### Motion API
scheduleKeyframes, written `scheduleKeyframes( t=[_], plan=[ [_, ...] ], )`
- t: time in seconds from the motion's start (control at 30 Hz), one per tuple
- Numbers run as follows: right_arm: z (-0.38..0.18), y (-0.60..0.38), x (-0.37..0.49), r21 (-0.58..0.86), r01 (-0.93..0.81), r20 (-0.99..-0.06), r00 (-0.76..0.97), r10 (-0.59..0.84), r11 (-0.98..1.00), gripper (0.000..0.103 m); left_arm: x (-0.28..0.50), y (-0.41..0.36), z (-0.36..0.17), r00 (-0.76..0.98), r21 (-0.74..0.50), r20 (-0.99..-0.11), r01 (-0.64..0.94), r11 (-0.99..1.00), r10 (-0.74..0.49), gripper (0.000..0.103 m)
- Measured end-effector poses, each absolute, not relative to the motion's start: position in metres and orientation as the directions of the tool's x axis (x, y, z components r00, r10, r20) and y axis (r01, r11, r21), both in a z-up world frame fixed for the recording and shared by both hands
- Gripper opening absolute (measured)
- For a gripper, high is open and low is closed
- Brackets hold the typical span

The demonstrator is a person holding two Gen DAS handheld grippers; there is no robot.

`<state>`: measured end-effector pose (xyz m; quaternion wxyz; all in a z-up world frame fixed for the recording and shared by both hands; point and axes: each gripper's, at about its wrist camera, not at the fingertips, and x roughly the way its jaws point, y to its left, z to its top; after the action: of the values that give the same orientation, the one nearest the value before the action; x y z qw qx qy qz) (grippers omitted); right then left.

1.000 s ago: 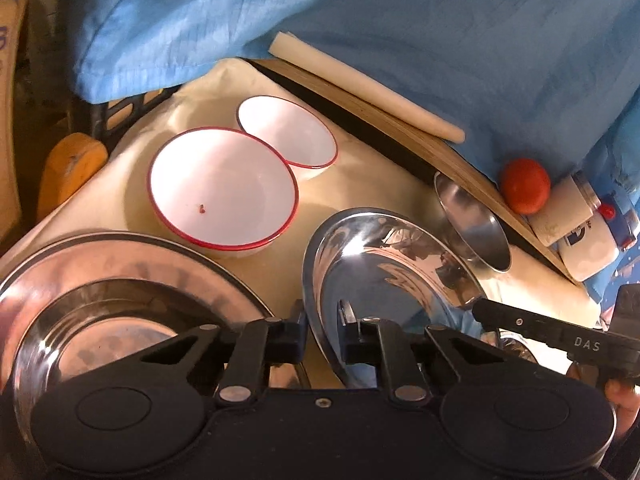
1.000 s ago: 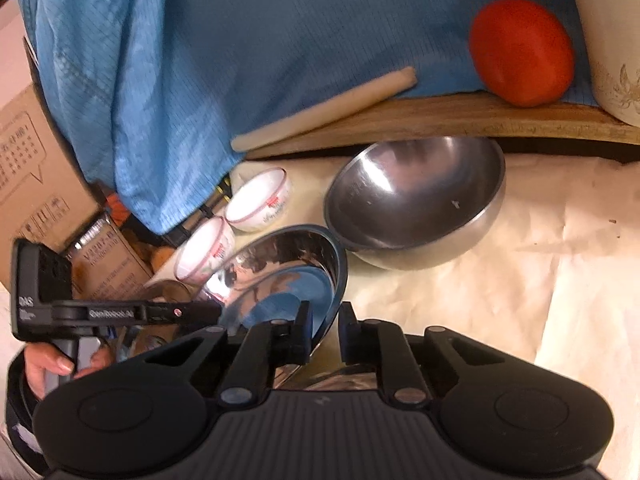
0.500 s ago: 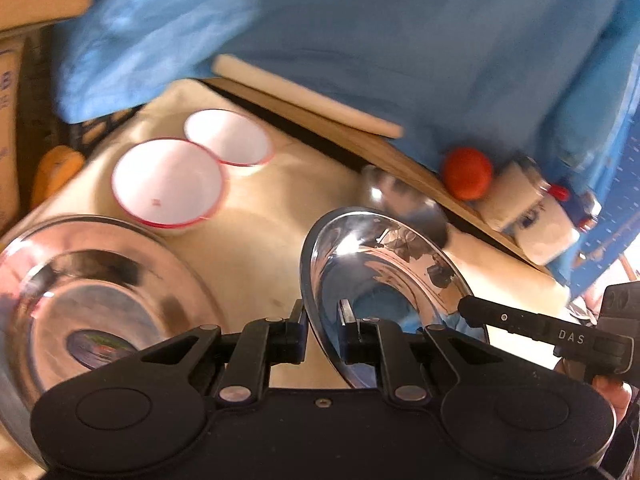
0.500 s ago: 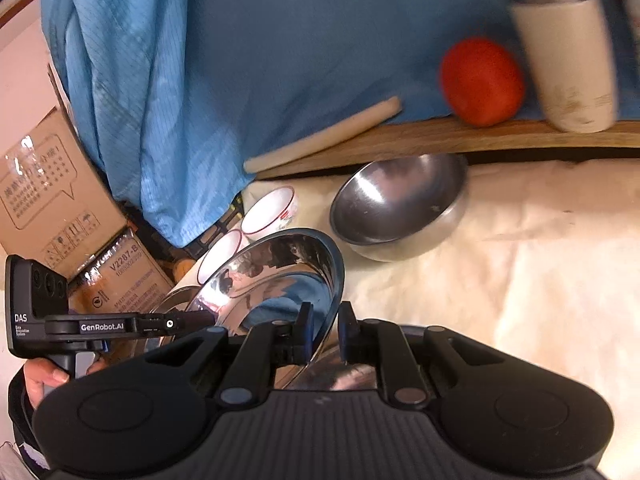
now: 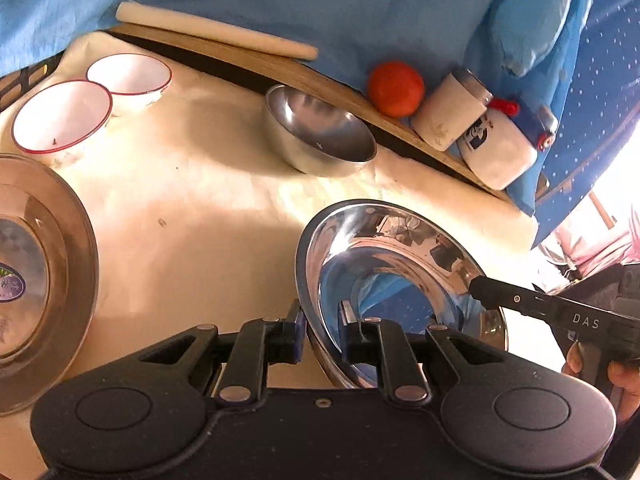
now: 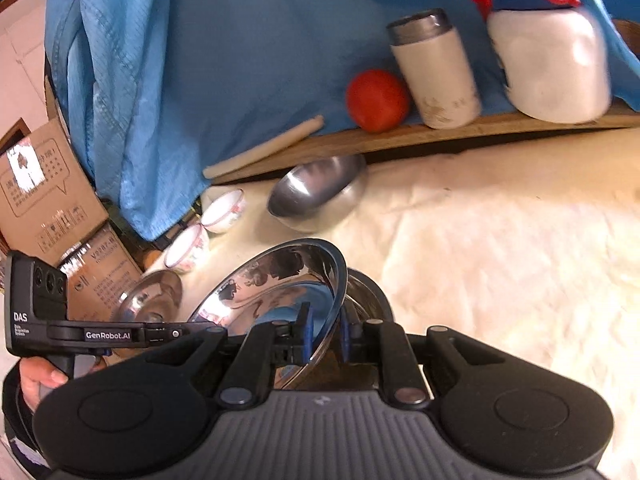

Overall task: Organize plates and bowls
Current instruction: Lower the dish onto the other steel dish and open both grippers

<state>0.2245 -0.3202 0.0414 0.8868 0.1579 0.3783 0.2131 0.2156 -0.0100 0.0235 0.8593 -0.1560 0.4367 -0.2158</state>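
Both grippers are shut on the rim of one shiny steel plate (image 5: 392,272), on opposite sides, and hold it tilted above the cream cloth. My left gripper (image 5: 322,334) pinches its near rim; my right gripper (image 6: 324,334) pinches the plate (image 6: 280,284) at its edge. A second steel dish (image 6: 368,292) lies right under it. A steel bowl (image 5: 320,136) stands at the back. Two white red-rimmed bowls (image 5: 60,116) (image 5: 128,76) sit at the far left. A large steel plate (image 5: 40,280) with a sticker lies at the left edge.
A wooden board (image 5: 280,68) along the back carries a white rolling pin (image 5: 216,30), a tomato (image 5: 395,88), a white tumbler (image 5: 452,110) and a penguin-shaped bottle (image 5: 500,148). Blue cloth (image 5: 320,0) hangs behind. Cardboard boxes (image 6: 40,184) stand off the table's left.
Both grippers have carried the steel plate to the right and back from the table's rear; the large plate and white bowls have slid to the left of view.
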Motion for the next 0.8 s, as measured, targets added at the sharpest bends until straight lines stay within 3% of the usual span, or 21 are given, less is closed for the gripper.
scheduleKeyframes(
  t=[0.37,0.6,0.8],
  plan=[
    [0.027,-0.308,0.215,0.334,-0.26,-0.653,0.629,0.421,0.906,0.019,0.207,-0.031,0.028,0.569,-0.294,-0.709,0.298,0.908,-0.416,0.019],
    [0.028,-0.307,0.215,0.303,-0.267,-0.653,0.641,0.403,0.915,0.021,0.202,-0.052,0.026,0.593,-0.167,-0.726,0.339,0.926,-0.348,0.026],
    [0.03,-0.302,0.213,0.262,-0.287,-0.656,0.647,0.388,0.922,0.026,0.203,-0.052,0.023,0.586,-0.17,-0.732,0.336,0.926,-0.347,0.027]
  ],
)
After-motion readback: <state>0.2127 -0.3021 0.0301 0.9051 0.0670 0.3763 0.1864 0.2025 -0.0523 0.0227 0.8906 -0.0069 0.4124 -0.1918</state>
